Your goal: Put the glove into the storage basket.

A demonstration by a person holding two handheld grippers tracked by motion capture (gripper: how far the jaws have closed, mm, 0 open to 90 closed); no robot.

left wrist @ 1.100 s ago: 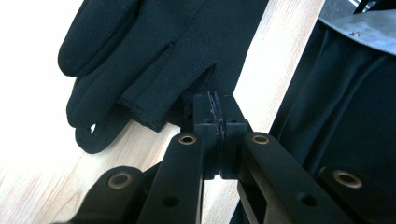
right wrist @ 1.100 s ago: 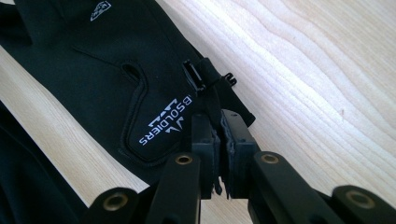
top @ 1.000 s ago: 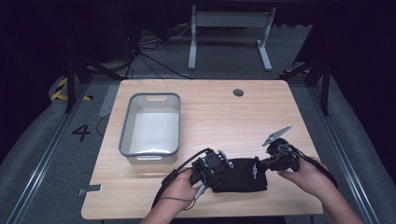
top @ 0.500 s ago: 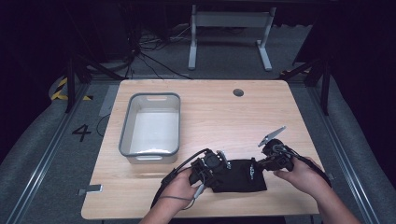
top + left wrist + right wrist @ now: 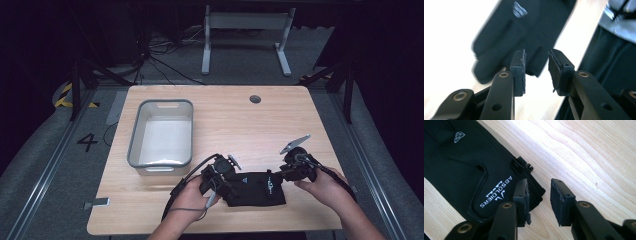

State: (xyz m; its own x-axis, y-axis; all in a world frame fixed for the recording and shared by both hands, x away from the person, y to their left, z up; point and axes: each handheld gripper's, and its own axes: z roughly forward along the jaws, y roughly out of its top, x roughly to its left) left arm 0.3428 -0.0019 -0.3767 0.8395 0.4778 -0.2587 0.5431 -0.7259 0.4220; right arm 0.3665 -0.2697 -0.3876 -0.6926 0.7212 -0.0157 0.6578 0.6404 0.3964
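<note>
Black gloves (image 5: pixel 255 187) lie flat on the bench's (image 5: pixel 225 120) near edge, released: left hand-held gripper (image 5: pixel 537 68) and right hand-held gripper (image 5: pixel 539 198) have just opened, nothing between jaws; grey bin (image 5: pixel 161 132) remains empty.

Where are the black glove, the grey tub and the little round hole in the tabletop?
black glove (image 5: pixel 255 187), high view, middle of its back.
grey tub (image 5: pixel 134 141), high view, left rim.
round hole (image 5: pixel 255 99), high view, its centre.

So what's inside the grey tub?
The grey tub looks empty: its pale bottom shows bare in the high view. The strip just behind its near wall is hidden by that wall.
</note>
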